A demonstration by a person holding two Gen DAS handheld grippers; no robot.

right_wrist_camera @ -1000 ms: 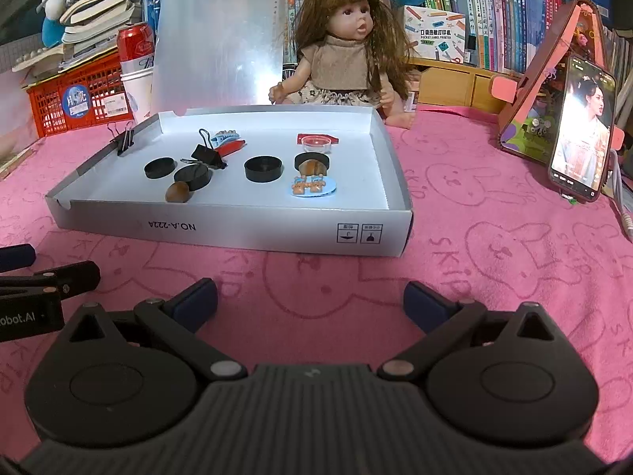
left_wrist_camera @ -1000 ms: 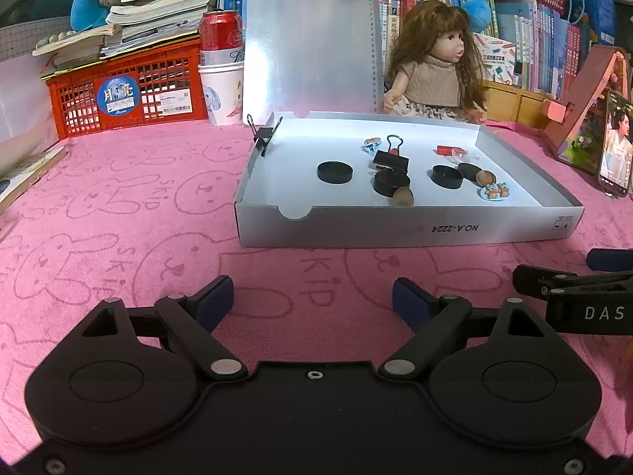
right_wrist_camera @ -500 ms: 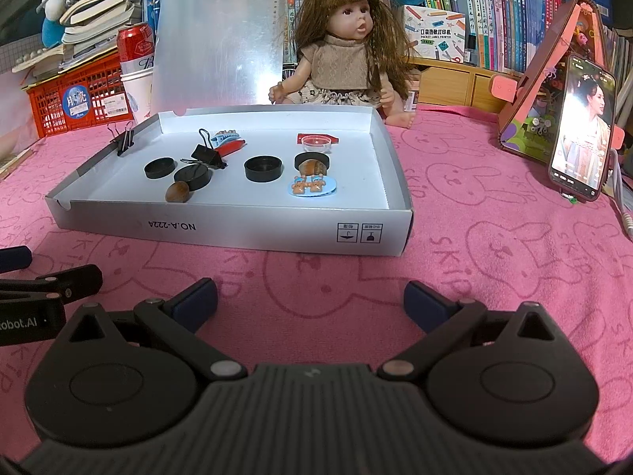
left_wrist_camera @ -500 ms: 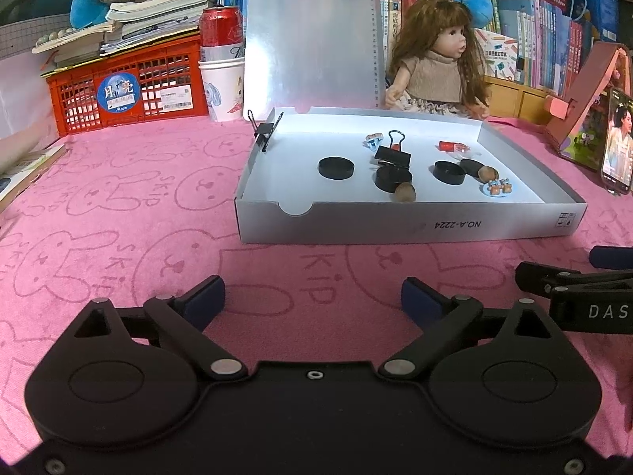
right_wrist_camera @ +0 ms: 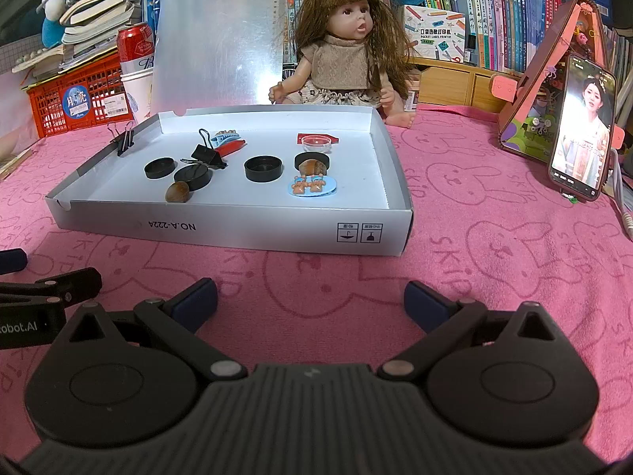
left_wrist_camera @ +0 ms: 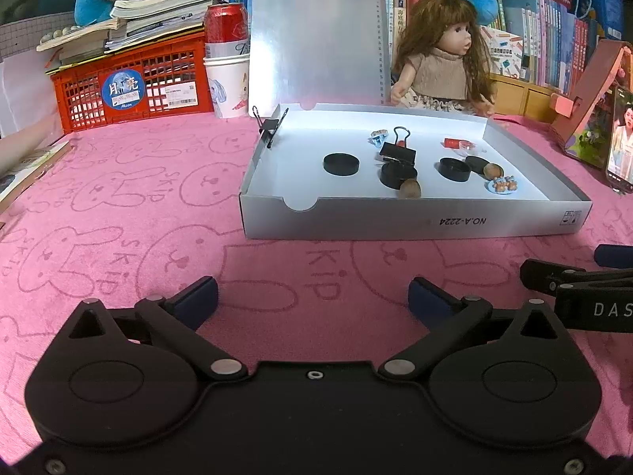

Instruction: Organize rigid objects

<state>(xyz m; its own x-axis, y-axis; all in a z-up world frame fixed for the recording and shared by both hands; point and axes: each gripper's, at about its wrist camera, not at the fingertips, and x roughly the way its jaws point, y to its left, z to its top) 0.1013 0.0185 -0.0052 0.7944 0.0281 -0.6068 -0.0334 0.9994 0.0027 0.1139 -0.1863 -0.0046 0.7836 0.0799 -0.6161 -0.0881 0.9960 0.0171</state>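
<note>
So there's a shallow white box [right_wrist_camera: 253,233] sitting on the pink bunny cloth [right_wrist_camera: 494,245], long side facing the cameras, its clear lid standing up at the back. Going left to right inside it: a small binder clip [right_wrist_camera: 123,139] clamped on the left wall, a black cap [right_wrist_camera: 159,168], another cap [right_wrist_camera: 192,176] with a brown nut [right_wrist_camera: 178,191] touching its front, and a bigger binder clip [right_wrist_camera: 209,154] lying on its side with its wire handle pointing to the back left. Just behind that there's a blue clip and a red thing. Then an open black cap [right_wrist_camera: 263,168], a fourth cap with a second nut [right_wrist_camera: 311,166] leaning on it, a blue disc with little bears [right_wrist_camera: 312,187] in front, and a clear dish [right_wrist_camera: 316,143] at the back.

Left gripper [left_wrist_camera: 312,297] has just been opening and is spread wide, nothing between the fingers, over the cloth in front of the box. Right gripper [right_wrist_camera: 310,297] is spread wide too, empty, same deal.
</note>
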